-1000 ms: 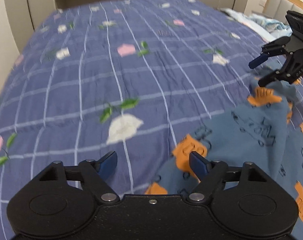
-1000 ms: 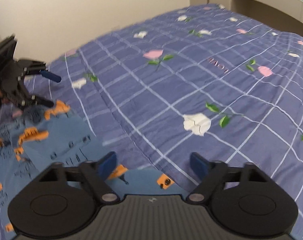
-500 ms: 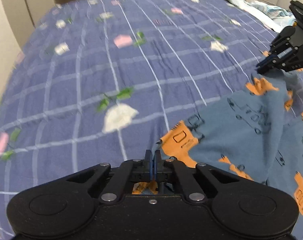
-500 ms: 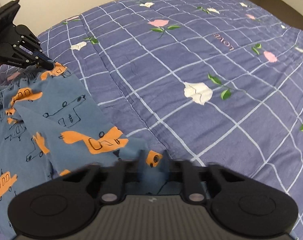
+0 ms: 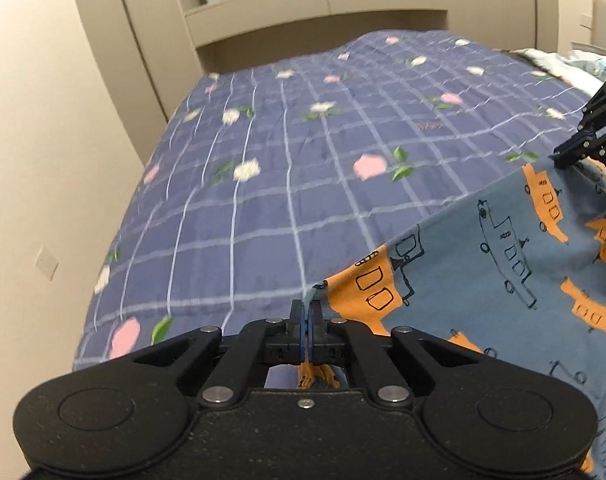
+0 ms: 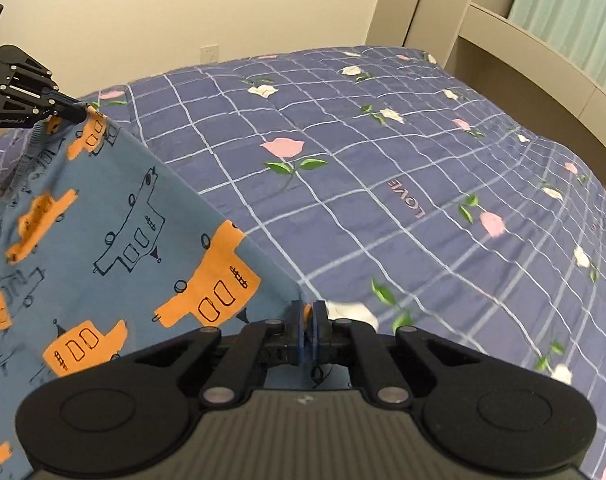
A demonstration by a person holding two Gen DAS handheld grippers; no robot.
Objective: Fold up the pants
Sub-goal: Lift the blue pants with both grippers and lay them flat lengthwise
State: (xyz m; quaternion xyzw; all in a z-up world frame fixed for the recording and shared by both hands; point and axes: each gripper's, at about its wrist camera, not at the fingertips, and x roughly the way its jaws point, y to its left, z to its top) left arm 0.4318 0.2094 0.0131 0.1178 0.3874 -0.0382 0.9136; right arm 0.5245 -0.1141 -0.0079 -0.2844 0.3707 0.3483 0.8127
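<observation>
Left gripper: the black two-finger left gripper has its blue-padded fingers pressed together on an edge of the pants; from the right wrist view it appears at the upper left, pinching the far corner.
Right gripper: the black two-finger right gripper is likewise clamped on the cloth's edge; the left wrist view shows it at the right margin, nipping the opposite corner.
Pants: the blue cotton pants printed with orange and outlined vehicles hang stretched between the two grippers, the top edge taut in a straight line above the bed; in the right wrist view the fabric fills the lower left.
Bed cover: a purple-blue quilted bed cover with white grid lines and pink and white flowers lies beneath and beyond the pants.
Left wrist view only: a beige built-in headboard shelf and light blue bedding at the far right.
Right wrist view only: the stitched word "LOVE" on the cover and a white wall socket.
</observation>
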